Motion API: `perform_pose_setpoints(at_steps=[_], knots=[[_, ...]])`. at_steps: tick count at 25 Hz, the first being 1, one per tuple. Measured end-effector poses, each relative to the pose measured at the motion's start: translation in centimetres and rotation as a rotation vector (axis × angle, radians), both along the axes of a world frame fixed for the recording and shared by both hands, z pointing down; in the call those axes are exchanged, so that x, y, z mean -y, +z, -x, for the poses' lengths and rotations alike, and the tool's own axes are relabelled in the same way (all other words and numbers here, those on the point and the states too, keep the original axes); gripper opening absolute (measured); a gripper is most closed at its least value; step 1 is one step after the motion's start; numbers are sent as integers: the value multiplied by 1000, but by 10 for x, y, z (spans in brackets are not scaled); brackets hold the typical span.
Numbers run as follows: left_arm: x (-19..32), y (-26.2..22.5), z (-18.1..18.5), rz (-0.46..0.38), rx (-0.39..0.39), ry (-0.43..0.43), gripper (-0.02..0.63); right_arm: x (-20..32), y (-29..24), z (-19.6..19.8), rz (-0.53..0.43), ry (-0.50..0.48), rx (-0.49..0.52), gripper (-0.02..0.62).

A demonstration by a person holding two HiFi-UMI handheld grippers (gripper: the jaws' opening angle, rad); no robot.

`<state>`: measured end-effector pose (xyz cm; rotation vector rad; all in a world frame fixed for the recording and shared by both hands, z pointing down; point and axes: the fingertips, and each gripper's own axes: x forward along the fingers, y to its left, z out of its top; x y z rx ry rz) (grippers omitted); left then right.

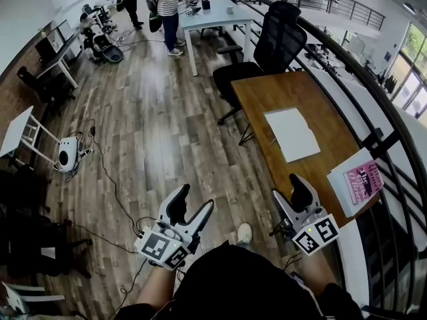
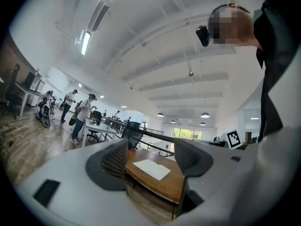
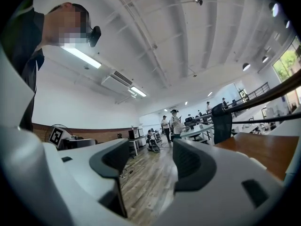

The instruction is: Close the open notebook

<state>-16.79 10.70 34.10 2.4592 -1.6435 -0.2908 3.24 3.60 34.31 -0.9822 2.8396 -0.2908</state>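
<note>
The open notebook point(image 1: 291, 133) lies flat with white pages up on the brown wooden table point(image 1: 267, 92) at the right. Both grippers hover over the wooden floor, short of the table's near end. My left gripper point(image 1: 195, 199) is open and empty, well left of the table. In the left gripper view the notebook point(image 2: 151, 169) shows far off between the open jaws of that gripper point(image 2: 150, 161). My right gripper point(image 1: 290, 191) sits close to the table's near edge, open with nothing in it. The right gripper view shows its jaws point(image 3: 150, 161) framing bare floor, with the table point(image 3: 261, 152) off to the right.
A pink book point(image 1: 363, 182) lies on a white sheet at the table's near right corner. A black office chair point(image 1: 267, 52) stands at the table's far end. A dark railing point(image 1: 373, 112) runs along the right. Cables point(image 1: 113, 185) trail on the floor; people stand by a white table point(image 1: 213, 15) far back.
</note>
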Motion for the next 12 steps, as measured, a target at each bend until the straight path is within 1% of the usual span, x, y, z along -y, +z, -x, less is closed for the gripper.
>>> perform_pose_setpoints(at_steps=[6, 12], knots=[[59, -9, 6, -21, 25, -48, 310, 68, 2, 16, 10, -80, 34, 286], [109, -6, -10, -17, 18, -53, 310, 116, 15, 0, 45, -111, 22, 287]])
